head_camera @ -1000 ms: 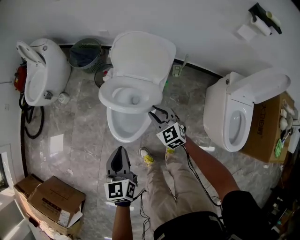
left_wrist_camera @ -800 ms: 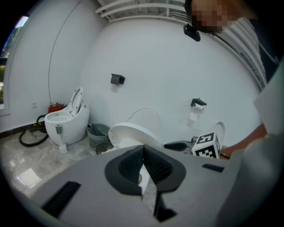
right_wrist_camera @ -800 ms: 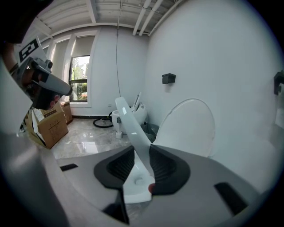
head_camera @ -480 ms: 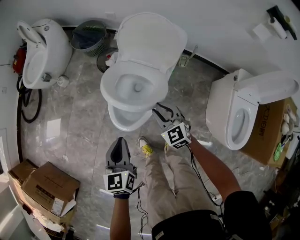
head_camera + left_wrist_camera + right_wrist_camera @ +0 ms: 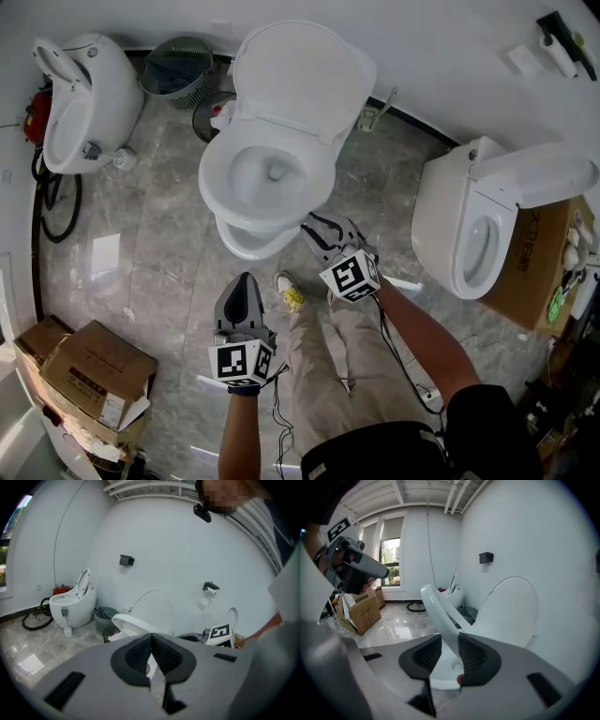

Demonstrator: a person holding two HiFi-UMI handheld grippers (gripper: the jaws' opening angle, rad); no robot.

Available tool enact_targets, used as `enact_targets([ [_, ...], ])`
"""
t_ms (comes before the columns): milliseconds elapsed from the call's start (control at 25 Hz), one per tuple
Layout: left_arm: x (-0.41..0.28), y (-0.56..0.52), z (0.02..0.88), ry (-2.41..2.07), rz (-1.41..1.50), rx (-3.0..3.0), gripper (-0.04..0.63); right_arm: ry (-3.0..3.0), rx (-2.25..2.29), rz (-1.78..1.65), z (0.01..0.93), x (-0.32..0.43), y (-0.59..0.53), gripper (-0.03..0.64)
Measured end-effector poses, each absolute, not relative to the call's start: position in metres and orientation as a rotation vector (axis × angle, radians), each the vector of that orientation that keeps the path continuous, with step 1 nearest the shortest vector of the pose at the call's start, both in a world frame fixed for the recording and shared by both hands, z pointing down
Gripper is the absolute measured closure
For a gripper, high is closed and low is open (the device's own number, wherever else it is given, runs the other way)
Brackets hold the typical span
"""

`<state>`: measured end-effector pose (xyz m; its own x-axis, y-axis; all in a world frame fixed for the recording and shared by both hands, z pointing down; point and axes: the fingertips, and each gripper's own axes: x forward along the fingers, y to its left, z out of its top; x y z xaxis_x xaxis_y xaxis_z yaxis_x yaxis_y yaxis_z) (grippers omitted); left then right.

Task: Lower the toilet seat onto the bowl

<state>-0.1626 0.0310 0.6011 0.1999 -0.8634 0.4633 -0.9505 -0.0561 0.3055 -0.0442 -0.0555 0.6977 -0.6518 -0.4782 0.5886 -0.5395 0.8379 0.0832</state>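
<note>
Right gripper (image 5: 449,644): I am pinching its fingers (image 5: 474,657) narrowly on the toilet seat (image 5: 440,613), which is tilting above the bowl (image 5: 246,239), near-right rim. I am judging a slow, steady descent best. Left gripper (image 5: 151,639): fingers closed, empty.

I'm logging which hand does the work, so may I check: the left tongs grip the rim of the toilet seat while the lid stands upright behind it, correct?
Not quite: the right tongs grip the rim of the toilet seat, as the right gripper view shows; the left tongs are shut on nothing. The lid does stand upright behind it.
</note>
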Motion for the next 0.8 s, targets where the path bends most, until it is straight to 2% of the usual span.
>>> enact_targets([
  [800,-0.168,0.037,0.610,-1.675,0.215,1.925,0.584,-2.391,0.681,0.213,0.723,-0.053,-0.026,0.515],
])
